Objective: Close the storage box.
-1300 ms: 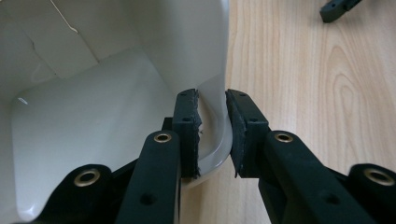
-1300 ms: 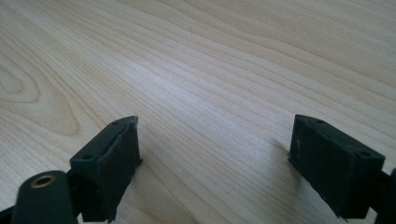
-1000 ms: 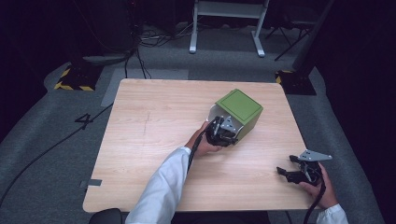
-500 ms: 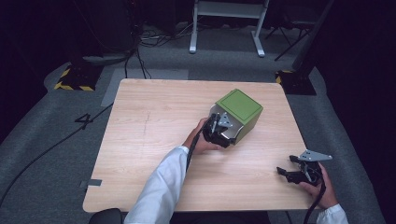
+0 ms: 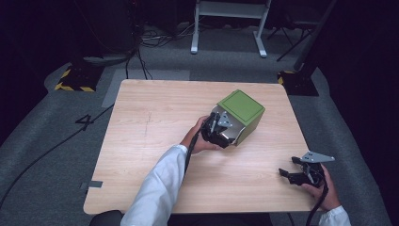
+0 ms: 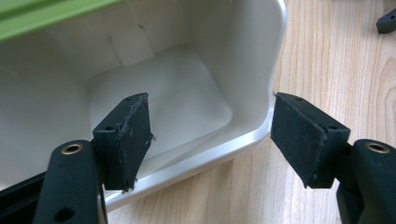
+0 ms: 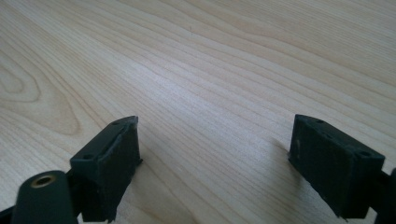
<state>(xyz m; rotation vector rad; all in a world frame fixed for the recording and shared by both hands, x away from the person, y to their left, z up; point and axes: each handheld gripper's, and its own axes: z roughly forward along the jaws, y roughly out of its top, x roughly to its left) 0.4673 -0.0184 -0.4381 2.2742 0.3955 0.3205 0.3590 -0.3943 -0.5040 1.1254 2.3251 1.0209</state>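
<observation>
**Wood bare around a tipped green box**

Near the table's (image 5: 141,155) right front edge, the right gripper (image 5: 288,168) hovers, jaws apart. Farther in, the left gripper (image 6: 210,135) straddles, unclosed, the white rim of the green box (image 5: 241,110), lying on its side.

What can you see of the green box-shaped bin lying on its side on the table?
The green box-shaped bin has glossy white, plastic-looking inner walls, rounded corners and nothing inside. It lies tipped on the wooden table, right of centre, mouth toward the person. The left gripper is open, straddling the rim: one jaw inside, one outside.
</observation>
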